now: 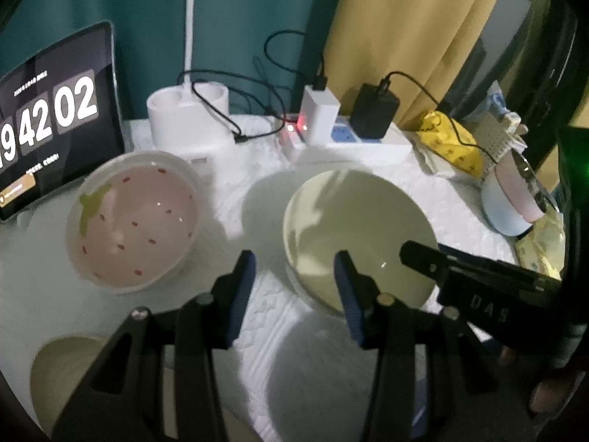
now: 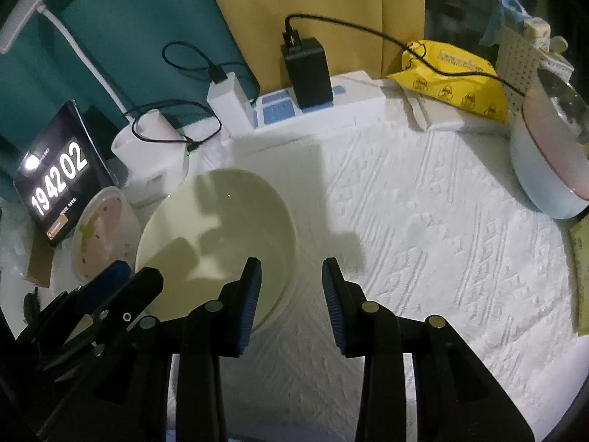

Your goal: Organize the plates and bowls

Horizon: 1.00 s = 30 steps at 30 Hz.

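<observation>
White quilted cloth [image 2: 423, 221] covers the table; the pale green bowl [image 2: 217, 243] sits mid-table beside the strawberry bowl [image 1: 134, 217]. Both the left gripper [image 1: 294, 280] and right gripper [image 2: 291, 287] hang released, empty. I'd straddle the green bowl's near rim squarely, then clench gently before lifting

A white embossed tablecloth [image 2: 423, 228] carries a cream bowl [image 2: 217, 235], a strawberry bowl [image 1: 136, 217] and a power strip [image 2: 331, 107].
</observation>
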### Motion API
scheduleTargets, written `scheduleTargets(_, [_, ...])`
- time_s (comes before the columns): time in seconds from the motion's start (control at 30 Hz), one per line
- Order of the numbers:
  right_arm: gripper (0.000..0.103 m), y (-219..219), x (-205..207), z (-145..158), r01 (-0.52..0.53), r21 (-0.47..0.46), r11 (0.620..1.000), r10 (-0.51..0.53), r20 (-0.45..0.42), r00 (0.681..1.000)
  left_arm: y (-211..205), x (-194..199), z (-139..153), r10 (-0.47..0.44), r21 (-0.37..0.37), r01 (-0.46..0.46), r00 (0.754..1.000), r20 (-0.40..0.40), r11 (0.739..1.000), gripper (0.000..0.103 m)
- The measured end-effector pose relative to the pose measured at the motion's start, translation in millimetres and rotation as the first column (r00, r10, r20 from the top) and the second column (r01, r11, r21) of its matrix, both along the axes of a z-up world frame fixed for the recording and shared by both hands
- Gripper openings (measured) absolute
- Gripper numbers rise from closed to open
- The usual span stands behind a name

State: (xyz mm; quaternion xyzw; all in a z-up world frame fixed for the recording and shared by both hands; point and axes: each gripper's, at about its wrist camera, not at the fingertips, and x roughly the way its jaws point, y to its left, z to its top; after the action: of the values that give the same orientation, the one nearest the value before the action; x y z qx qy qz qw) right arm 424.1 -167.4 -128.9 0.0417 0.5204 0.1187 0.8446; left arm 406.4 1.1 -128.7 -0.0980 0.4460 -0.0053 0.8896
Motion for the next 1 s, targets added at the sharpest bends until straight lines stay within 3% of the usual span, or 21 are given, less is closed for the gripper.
scheduleTargets(0.37, [0.036,4,7,-12,-0.014,-0.003,1.0,0.014,-0.012,1.0,-3,12,-16,0.01,0.007,-0.01,0.999,-0.038,1.0,0.046])
scheduleTargets(0.57, [0.027,7,9,-18,-0.035,0.011,0.999,0.035,-0.031,0.999,-2,14,-19,0.0,-0.008,0.0,0.999,-0.04,1.0,0.045])
scheduleTargets(0.67, [0.023,11,8,-17,-0.043,0.001,0.999,0.043,-0.026,0.999,-5,13,-19,-0.029,-0.025,0.028,0.999,-0.035,0.999,0.033])
scheduleTargets(1.0, [0.02,9,2,-13,-0.03,-0.007,1.0,0.03,0.003,1.0,-12,7,-16,-0.035,0.0,0.035,0.999,-0.017,0.999,0.03])
